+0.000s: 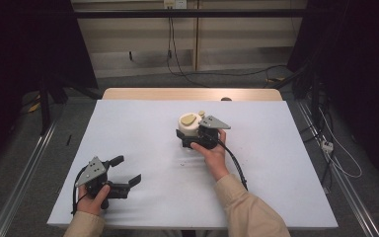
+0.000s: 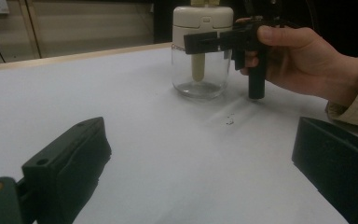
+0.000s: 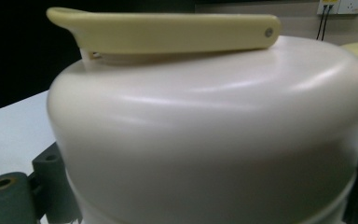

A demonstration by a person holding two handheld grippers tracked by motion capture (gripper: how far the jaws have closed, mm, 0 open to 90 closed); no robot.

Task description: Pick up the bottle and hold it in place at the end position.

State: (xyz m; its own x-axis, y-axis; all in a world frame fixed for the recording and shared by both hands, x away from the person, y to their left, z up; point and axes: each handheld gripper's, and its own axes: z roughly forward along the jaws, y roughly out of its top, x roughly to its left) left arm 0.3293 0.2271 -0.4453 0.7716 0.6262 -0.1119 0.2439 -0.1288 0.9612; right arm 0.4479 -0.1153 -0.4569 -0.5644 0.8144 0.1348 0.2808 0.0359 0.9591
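Left tongs [image 1: 126,170]: near desk [image 1: 143,207] edge, jaws wide apart, empty. Right tongs [image 1: 191,138]: mid-desk, jaws clamped around the jar [image 2: 200,77] just below its cream lid [image 1: 190,123]. Step: jar gripped. Next likely needs a steady lift or lid work.

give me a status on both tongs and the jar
Right tongs around the jar just under its cream lid; firm grip not confirmed. Left tongs open, apart, near table edge. Jar upright, nothing in the way.
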